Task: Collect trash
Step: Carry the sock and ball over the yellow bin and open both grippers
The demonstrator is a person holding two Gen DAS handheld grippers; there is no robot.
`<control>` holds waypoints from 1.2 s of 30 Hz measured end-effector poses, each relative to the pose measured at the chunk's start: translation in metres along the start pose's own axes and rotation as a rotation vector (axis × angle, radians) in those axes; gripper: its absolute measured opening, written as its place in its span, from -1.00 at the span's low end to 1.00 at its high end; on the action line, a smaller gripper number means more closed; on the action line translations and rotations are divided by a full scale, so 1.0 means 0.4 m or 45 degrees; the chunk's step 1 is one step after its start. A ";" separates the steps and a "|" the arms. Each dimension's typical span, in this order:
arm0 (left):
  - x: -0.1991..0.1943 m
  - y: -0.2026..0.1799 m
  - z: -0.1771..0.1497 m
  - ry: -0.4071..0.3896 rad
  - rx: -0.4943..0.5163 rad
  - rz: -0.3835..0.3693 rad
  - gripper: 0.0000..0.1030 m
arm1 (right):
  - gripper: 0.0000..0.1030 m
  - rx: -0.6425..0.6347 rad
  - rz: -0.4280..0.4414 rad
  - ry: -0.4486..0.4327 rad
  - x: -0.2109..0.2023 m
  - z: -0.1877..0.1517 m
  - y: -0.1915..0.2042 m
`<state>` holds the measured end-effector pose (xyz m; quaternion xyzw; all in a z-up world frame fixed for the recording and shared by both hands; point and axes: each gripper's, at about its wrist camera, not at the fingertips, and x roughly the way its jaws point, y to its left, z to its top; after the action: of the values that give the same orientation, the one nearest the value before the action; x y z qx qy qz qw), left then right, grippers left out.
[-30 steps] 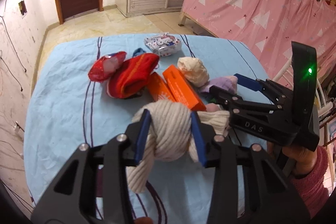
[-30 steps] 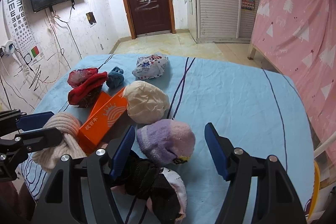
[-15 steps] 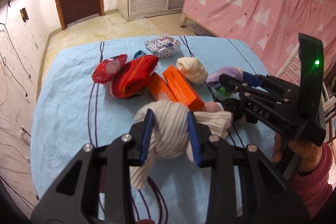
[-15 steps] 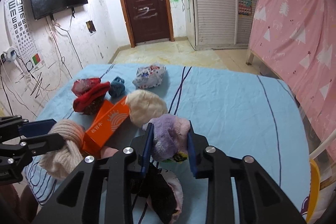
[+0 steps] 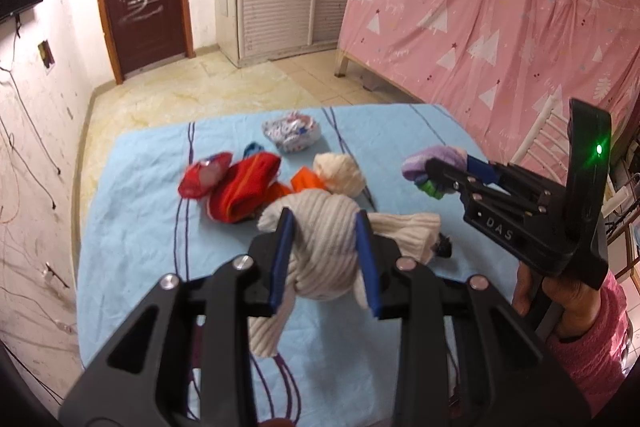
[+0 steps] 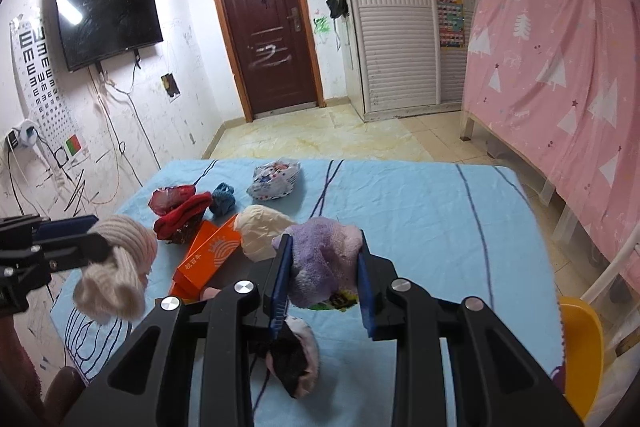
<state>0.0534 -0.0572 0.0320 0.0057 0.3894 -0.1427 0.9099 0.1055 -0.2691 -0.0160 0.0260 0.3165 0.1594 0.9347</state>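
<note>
My left gripper (image 5: 325, 259) is shut on a knotted cream knit sock (image 5: 326, 247) and holds it above the blue sheet; it also shows in the right wrist view (image 6: 116, 267). My right gripper (image 6: 323, 281) is shut on a purple fuzzy sock (image 6: 320, 263), lifted off the sheet; it shows in the left wrist view (image 5: 434, 163) at the right. On the sheet lie an orange box (image 6: 208, 259), a cream ball (image 6: 260, 231), a red sock (image 6: 182, 215), a red wrapper (image 6: 170, 197), a blue sock (image 6: 222, 199), a patterned bag (image 6: 276, 179) and a black-and-pink sock (image 6: 294, 359).
The blue sheet (image 6: 420, 211) covers a table. A pink curtain (image 6: 560, 67) hangs over a bed frame at the right. A yellow chair (image 6: 580, 339) stands at the table's right front edge. A door (image 6: 264, 27) and tiled floor lie beyond.
My right gripper closed on the purple sock and lifted it. My left gripper rose with the cream sock, away from the pile.
</note>
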 end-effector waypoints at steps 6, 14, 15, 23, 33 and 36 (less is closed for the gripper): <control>-0.013 -0.055 0.032 -0.033 0.043 -0.014 -0.43 | -0.55 0.063 -0.031 -0.057 -0.055 -0.006 -0.063; 0.007 -0.141 0.070 -0.059 0.057 -0.066 -0.43 | -0.55 0.153 -0.081 -0.130 -0.131 -0.027 -0.164; 0.012 -0.157 0.075 -0.060 0.061 -0.080 -0.43 | -0.55 0.161 -0.089 -0.136 -0.138 -0.029 -0.176; 0.027 -0.295 0.118 -0.085 0.132 -0.161 -0.43 | -0.55 0.268 -0.167 -0.231 -0.222 -0.043 -0.307; 0.063 -0.468 0.169 -0.076 0.178 -0.296 -0.43 | -0.55 0.321 -0.279 -0.292 -0.327 -0.076 -0.458; 0.082 -0.527 0.183 -0.067 0.185 -0.346 -0.43 | -0.55 0.332 -0.293 -0.275 -0.338 -0.090 -0.495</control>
<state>0.0711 -0.2767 0.0809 0.0151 0.3513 -0.2923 0.8893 0.0384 -0.5011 0.0046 0.1276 0.2331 0.0054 0.9640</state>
